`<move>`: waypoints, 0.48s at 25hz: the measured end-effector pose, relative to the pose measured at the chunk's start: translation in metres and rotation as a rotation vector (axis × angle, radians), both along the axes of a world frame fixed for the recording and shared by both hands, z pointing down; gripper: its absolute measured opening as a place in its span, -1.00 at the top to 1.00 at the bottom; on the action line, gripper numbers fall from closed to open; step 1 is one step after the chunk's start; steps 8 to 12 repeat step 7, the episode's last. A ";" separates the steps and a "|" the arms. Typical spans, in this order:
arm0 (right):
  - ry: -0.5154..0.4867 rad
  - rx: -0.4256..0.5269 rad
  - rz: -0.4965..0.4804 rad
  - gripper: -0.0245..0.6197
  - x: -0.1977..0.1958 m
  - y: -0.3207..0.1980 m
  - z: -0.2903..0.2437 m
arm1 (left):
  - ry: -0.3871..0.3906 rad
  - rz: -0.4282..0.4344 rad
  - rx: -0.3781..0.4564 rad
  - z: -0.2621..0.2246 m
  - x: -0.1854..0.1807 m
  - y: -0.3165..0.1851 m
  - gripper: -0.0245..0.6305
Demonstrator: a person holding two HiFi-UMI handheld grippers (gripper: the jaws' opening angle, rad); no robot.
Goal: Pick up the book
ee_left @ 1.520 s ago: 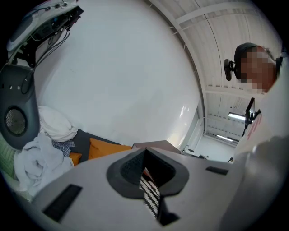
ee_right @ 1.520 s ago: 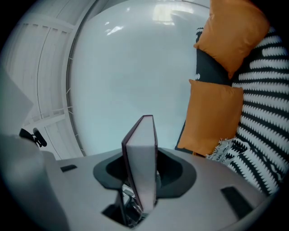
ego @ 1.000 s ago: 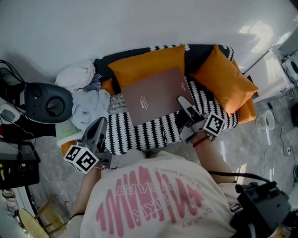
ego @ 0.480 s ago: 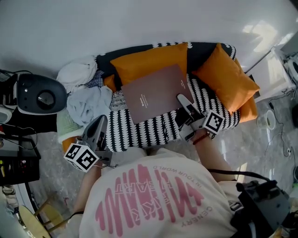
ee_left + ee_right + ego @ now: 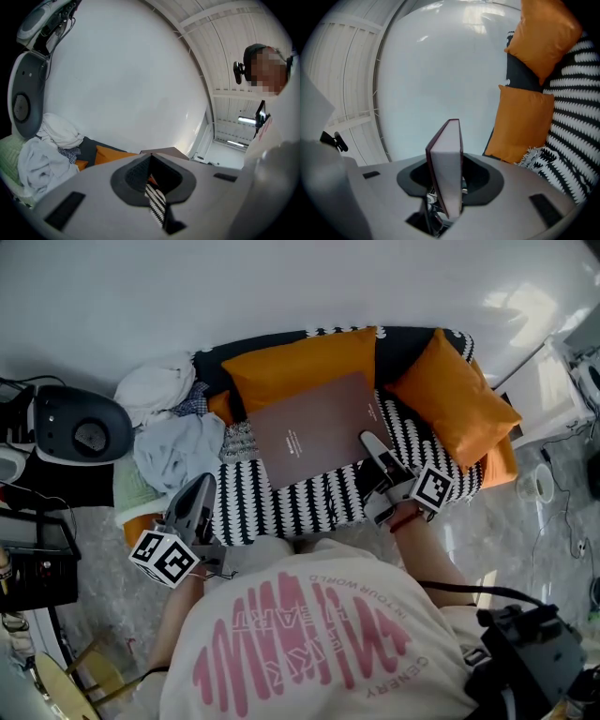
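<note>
The right gripper [image 5: 373, 448] is clamped on the near right corner of the thin maroon hardcover book [image 5: 314, 427]. The book looks lifted just off the black-and-white patterned sofa cover [image 5: 300, 507], in front of the orange cushions [image 5: 300, 367] (a corner grip leaves it level). The left gripper [image 5: 195, 493] waits aside, jaws together on nothing. Whether the book's far edge touches a cushion is unclear.

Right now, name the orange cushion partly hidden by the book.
The long cushion behind the book; the tilted cushion at right stands clear of it.
</note>
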State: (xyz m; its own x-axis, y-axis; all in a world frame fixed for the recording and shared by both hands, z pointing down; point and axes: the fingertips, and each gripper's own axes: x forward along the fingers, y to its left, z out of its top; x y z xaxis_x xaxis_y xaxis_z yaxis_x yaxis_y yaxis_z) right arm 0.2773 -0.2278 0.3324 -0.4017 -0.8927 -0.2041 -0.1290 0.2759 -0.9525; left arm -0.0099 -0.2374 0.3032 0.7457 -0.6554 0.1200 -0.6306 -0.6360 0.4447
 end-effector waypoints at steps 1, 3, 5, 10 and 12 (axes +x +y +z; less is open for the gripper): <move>0.001 0.002 0.001 0.42 0.001 0.001 0.000 | 0.000 -0.001 0.001 0.000 0.000 0.001 0.90; 0.003 0.006 0.000 0.42 0.002 0.003 0.001 | -0.002 -0.003 0.004 0.001 0.001 0.004 0.90; 0.005 0.007 -0.003 0.42 0.003 0.004 0.002 | -0.002 -0.006 0.006 0.002 0.002 0.006 0.90; 0.007 0.005 -0.006 0.42 0.004 0.006 0.004 | -0.002 -0.008 0.005 0.003 0.002 0.008 0.90; 0.007 0.005 -0.006 0.42 0.004 0.006 0.004 | -0.002 -0.008 0.005 0.003 0.002 0.008 0.90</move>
